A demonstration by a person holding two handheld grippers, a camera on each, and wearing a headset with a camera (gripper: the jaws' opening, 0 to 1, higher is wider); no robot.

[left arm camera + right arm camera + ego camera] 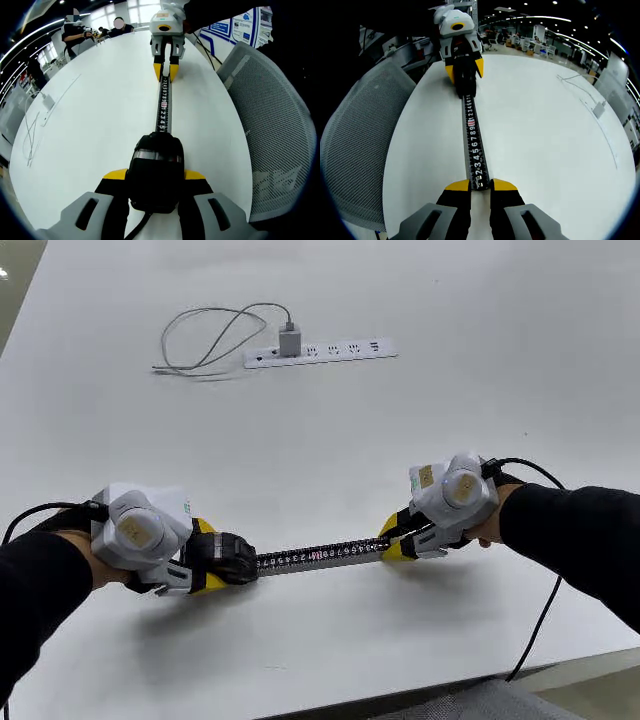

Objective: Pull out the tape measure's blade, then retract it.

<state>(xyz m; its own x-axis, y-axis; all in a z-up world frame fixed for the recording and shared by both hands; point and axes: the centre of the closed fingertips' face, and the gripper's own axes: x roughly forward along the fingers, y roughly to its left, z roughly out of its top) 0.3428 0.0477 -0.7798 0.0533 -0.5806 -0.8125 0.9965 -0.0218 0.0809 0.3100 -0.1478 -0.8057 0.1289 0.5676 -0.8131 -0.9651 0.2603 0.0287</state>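
A black tape measure case (222, 557) (156, 170) (465, 70) rests low over the white table, held between the yellow-tipped jaws of my left gripper (208, 558) (155, 175) (464, 66). Its dark numbered blade (320, 556) (163, 106) (473, 145) stretches out to the right. My right gripper (392, 538) (481, 186) (166, 71) is shut on the blade's end. The blade runs straight between the two grippers, just above the tabletop.
A white power strip (320, 351) with a plugged-in adapter (289, 340) and looped grey cable (205, 340) lies at the far side of the table (450, 400). A grey mesh chair (270, 135) (365, 125) stands beside the near edge. People sit at the table's far end (95, 30).
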